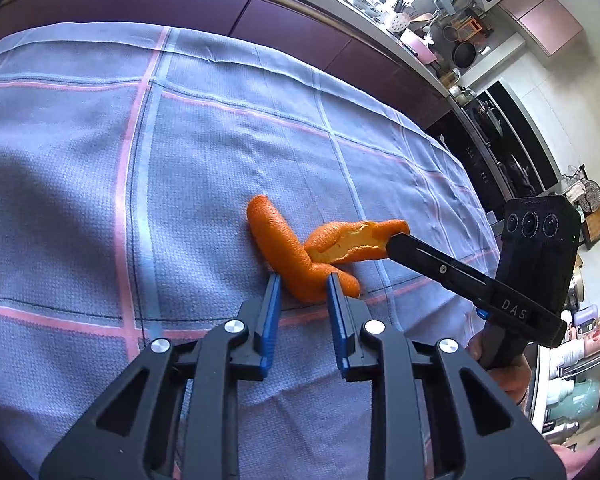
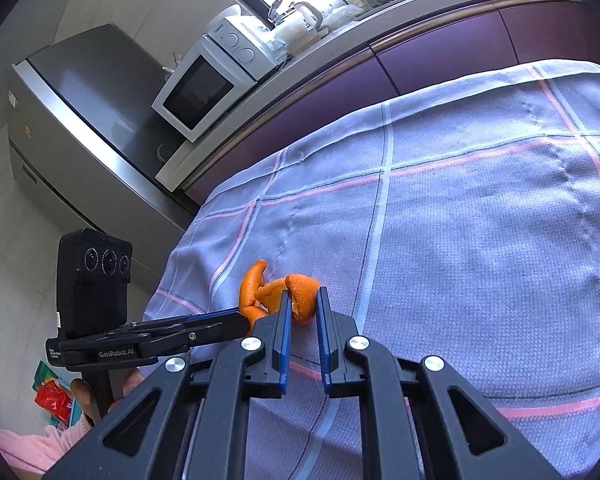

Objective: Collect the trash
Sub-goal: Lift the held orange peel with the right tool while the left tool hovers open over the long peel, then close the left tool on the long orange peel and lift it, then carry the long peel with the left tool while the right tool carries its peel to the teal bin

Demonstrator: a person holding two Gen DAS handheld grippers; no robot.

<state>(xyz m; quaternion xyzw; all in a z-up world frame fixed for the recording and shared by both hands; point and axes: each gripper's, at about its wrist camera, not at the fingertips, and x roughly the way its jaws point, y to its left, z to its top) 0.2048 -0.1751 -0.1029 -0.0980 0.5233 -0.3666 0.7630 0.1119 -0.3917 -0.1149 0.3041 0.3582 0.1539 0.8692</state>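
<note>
A long strip of orange peel [image 1: 272,232] lies on the checked cloth [image 1: 80,200]. Its near end sits between the blue pads of my left gripper [image 1: 304,280], which press on it from both sides. A second, curled piece of peel [image 1: 340,238] rests across the first; whether the two are joined I cannot tell. My right gripper [image 1: 396,242] comes in from the right and is shut on that piece's far end. In the right wrist view the curled peel [image 2: 302,286] fills the gap of the right gripper [image 2: 304,296], and the left gripper [image 2: 246,318] reaches in from the left.
The blue-grey cloth with pink lines [image 2: 480,240] covers the table, whose edge drops off at the left [image 2: 172,272]. Purple cabinet fronts [image 1: 140,4] run behind it. A microwave [image 2: 204,88] and a steel fridge [image 2: 80,112] stand beyond. A hand [image 1: 508,376] holds the right gripper.
</note>
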